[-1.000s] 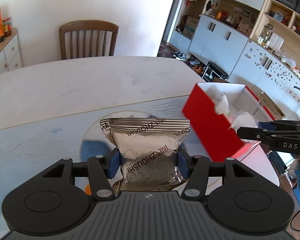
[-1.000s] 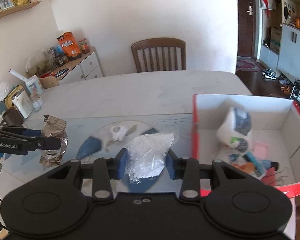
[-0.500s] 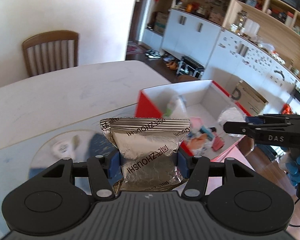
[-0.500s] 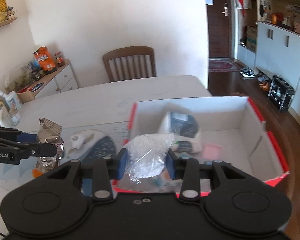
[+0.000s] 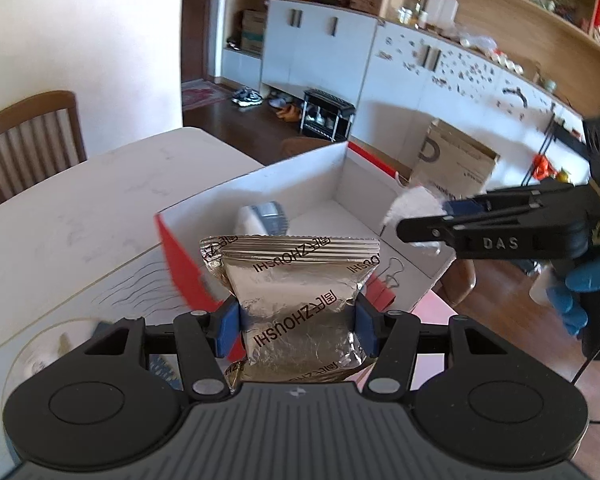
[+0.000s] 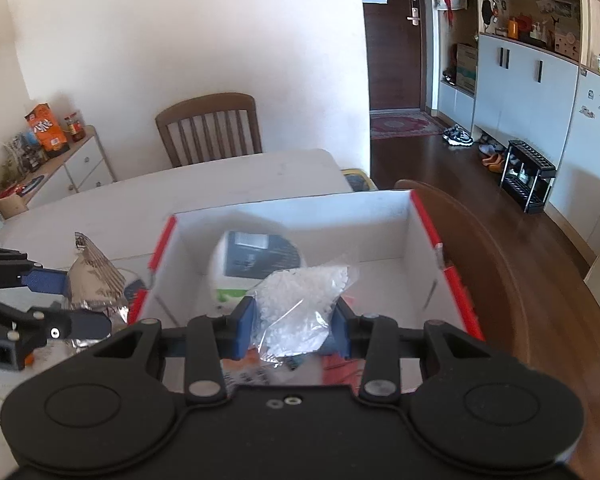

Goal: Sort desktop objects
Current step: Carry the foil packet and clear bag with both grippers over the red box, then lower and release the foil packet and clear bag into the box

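Crinkled foil packet pinched in my left gripper; right gripper clamps clear pellet bag above red cardboard box.

the right gripper grips a clear bag of white pellets over the red box.

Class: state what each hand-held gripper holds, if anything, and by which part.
Left hand-held gripper: silver foil packet, pinched across its lower sides. Right hand-held gripper: clear bag of white pellets, by its lower half.
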Action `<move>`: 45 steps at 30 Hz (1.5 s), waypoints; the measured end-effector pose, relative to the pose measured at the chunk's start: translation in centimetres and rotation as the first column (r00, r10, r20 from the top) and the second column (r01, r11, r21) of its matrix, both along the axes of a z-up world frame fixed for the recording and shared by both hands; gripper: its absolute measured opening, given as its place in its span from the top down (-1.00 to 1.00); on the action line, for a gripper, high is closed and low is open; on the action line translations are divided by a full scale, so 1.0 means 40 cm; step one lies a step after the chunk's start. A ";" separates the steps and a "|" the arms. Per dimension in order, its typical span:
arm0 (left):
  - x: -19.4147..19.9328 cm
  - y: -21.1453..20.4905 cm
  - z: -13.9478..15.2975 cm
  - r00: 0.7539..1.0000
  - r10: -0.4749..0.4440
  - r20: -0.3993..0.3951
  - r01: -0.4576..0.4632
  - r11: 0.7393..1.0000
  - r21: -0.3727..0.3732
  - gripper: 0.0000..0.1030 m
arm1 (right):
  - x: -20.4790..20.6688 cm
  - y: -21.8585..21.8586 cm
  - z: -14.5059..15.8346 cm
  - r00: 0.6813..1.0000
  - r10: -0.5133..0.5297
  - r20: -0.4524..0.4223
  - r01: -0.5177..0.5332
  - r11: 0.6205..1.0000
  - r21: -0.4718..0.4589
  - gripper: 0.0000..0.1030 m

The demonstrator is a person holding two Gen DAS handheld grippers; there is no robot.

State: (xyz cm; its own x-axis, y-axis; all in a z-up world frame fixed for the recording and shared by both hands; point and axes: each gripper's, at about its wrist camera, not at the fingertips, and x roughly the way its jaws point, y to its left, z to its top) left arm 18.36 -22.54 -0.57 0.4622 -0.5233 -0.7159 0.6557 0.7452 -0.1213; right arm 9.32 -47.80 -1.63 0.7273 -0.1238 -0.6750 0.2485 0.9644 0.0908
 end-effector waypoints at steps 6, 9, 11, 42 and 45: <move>0.020 -0.089 -0.029 0.998 -0.056 0.003 0.056 0.997 0.057 -0.09 | 0.035 -0.056 -0.024 0.999 -0.004 -0.035 0.004 1.000 0.007 0.24; 0.032 -0.124 -0.044 0.997 -0.080 0.002 0.080 0.993 0.089 -0.10 | 0.061 -0.076 -0.044 0.998 0.004 -0.065 -0.004 1.000 0.009 0.24; 0.040 -0.147 -0.054 0.995 -0.100 0.001 0.099 0.989 0.108 -0.10 | 0.082 -0.084 -0.056 0.997 0.004 -0.082 -0.004 1.000 0.004 0.24; 0.071 -0.220 -0.151 0.983 -0.167 -0.071 0.179 0.960 0.214 -0.10 | 0.236 -0.138 -0.186 0.946 0.070 -0.317 -0.056 0.997 0.053 0.05; 0.061 -0.214 -0.147 0.985 -0.163 -0.053 0.170 0.964 0.205 -0.27 | 0.230 -0.146 -0.176 0.951 0.063 -0.303 -0.049 0.997 0.054 -0.16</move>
